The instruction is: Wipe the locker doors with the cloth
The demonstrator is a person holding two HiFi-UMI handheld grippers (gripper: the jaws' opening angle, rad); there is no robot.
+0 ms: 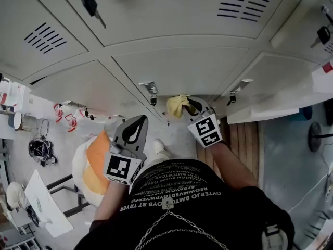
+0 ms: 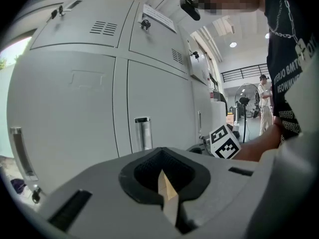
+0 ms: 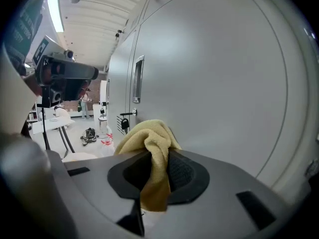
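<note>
Grey locker doors [image 1: 177, 72] fill the upper half of the head view. My right gripper [image 1: 193, 108] is shut on a yellow cloth [image 1: 177, 105], which it holds up against the bottom edge of a lower door. In the right gripper view the cloth [image 3: 149, 148] bunches out of the jaws, close to the door's grey face [image 3: 219, 73]. My left gripper [image 1: 134, 130] hangs lower and to the left, away from the doors, shut with nothing in it. In the left gripper view the locker doors [image 2: 84, 108] stand ahead, and a metal handle [image 2: 142, 133] shows.
Keys [image 1: 89, 4] hang from an upper lock. Handles and small padlocks [image 1: 152, 94] sit on the lower doors. A white chair with an orange cushion [image 1: 93, 165] stands at my left, with bottles and clutter on the floor. Wooden slats [image 1: 237, 145] lie at the right.
</note>
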